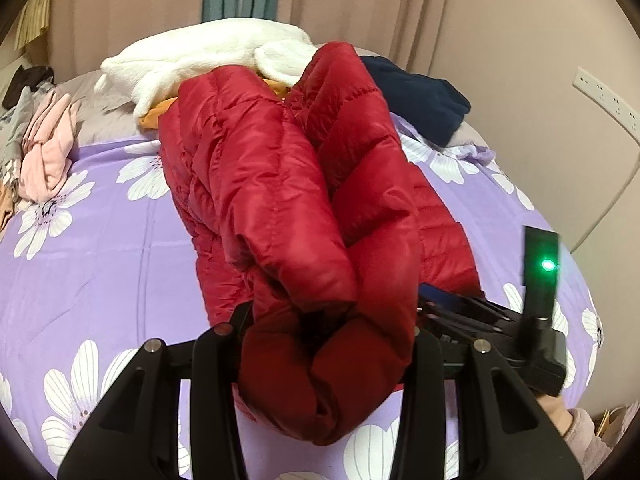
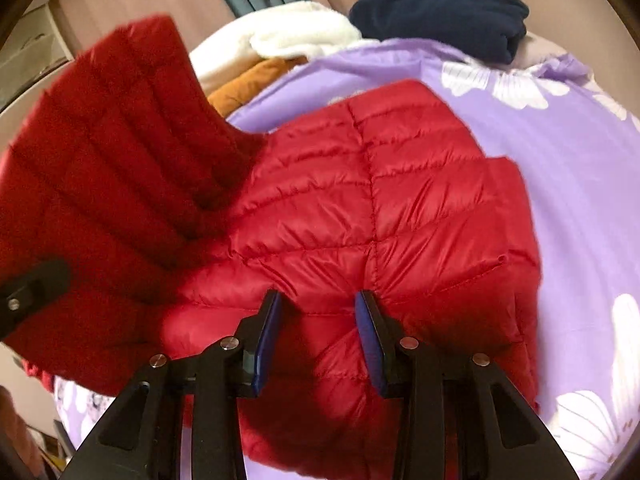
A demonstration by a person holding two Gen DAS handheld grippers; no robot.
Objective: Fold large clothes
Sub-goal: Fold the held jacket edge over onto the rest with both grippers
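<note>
Your left gripper (image 1: 320, 344) sits at the bottom centre of the left wrist view, its jaws part-way apart and packed with a thick bunched fold of the red quilted puffer jacket (image 1: 288, 200); the padding bulges out above and below the black fingers (image 1: 212, 380), so you have hold of it. From there the jacket runs up the middle of the frame in two puffy ridges, over the purple bedspread printed with white daisies (image 1: 100, 240).

In the right wrist view your right gripper (image 2: 318, 340) is at the bottom centre, its blue pads (image 2: 266, 344) set part-way apart and pressed into the jacket's (image 2: 380, 200) lower edge, with a ridge of red fabric pinched between them. A raised flap of the jacket fills the left of that frame, and a black part of your left gripper shows at its left edge.

Along the top of the left view lie a white fleecy garment (image 1: 192, 56), a bit of orange cloth (image 1: 156, 116) under it, and a dark navy folded garment (image 1: 424, 96) at upper right. Pink clothing (image 1: 48, 148) is heaped at the left edge. A green light (image 1: 547, 266) glows at the right.
</note>
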